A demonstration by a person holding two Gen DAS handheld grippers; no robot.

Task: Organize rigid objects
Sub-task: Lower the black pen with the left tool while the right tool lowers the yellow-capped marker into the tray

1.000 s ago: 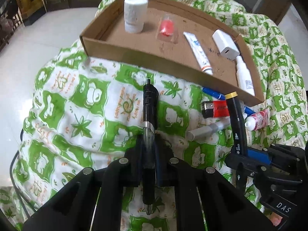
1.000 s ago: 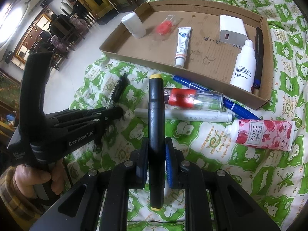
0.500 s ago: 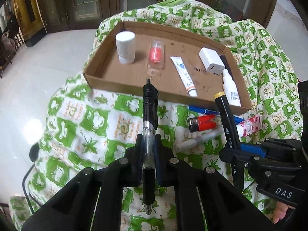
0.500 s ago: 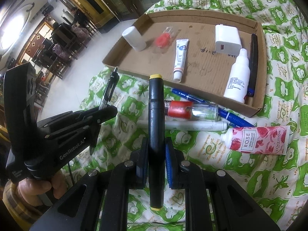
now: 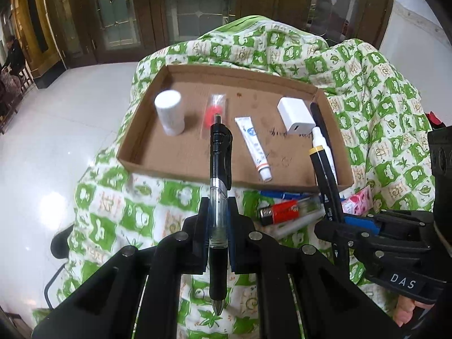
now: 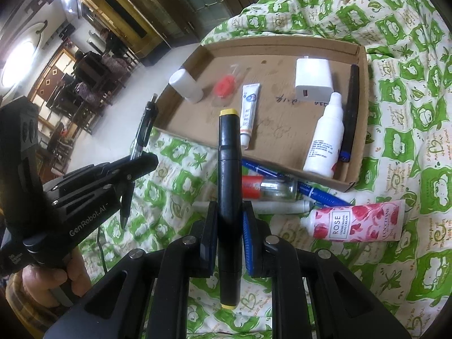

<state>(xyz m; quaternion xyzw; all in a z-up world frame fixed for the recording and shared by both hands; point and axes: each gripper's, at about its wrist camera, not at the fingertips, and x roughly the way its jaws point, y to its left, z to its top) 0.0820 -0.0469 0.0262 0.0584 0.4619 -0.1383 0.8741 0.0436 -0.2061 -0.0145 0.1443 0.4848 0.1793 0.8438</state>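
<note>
Left gripper (image 6: 132, 166) matte black, silver screws, white "GenRobot.AI" lettering; right gripper (image 5: 336, 223) black, blue pads, "DAS" label; bare hand (image 6: 53, 279) behind the left, perhaps plaid-sleeved.

Hidden from me: grey marker (image 6: 271, 206), its left end behind the right gripper (image 6: 230, 223); blue pen (image 5: 282, 195), its 3 o'clock end behind the black marker (image 5: 325, 180); tube print (image 5: 254, 144) too small.

Room interior: tiled hall with timber doors.

White glossy floor (image 5: 56, 147) reflects overhead light. Dark wooden doors with patterned glass panels (image 5: 197, 8) line the far wall. Green-and-white printed cloth (image 6: 409, 90) drapes the work surface. Dark chairs (image 6: 90, 70) stand by seated persons (image 6: 108, 39) at left. A round bright window (image 6: 17, 62) admits daylight.
</note>
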